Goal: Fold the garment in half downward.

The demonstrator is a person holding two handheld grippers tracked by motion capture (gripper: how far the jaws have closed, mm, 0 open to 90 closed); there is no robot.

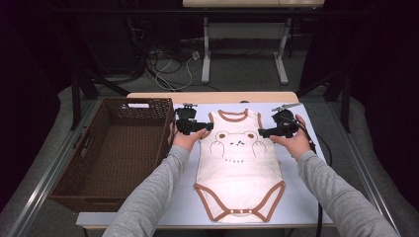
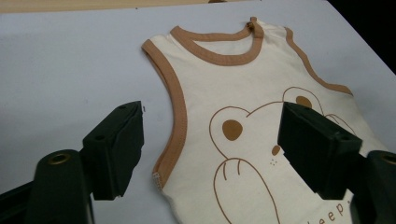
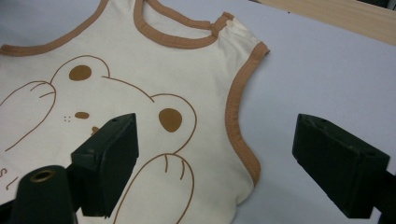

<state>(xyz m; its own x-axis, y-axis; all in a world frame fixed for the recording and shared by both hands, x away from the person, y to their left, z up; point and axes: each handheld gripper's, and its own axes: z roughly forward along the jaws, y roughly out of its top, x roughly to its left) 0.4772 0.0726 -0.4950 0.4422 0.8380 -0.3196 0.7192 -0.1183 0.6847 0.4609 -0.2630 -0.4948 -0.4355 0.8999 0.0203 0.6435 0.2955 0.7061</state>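
Note:
A cream baby bodysuit (image 1: 239, 170) with brown trim and a bear print lies flat on the white table (image 1: 306, 197), neck opening at the far end. My left gripper (image 1: 206, 127) hovers open at the garment's left armhole; in the left gripper view its jaws straddle the brown armhole edge (image 2: 180, 116) of the bodysuit (image 2: 243, 88). My right gripper (image 1: 263, 132) hovers open at the right armhole; in the right gripper view its jaws straddle the brown trim (image 3: 236, 116) of the bodysuit (image 3: 140, 65). Neither pair of jaws holds any cloth.
A dark woven basket (image 1: 116, 148), with nothing in it, stands to the left of the table surface. Beyond the table's far wooden edge (image 1: 212, 96) are the floor, cables and another table's legs (image 1: 206, 59).

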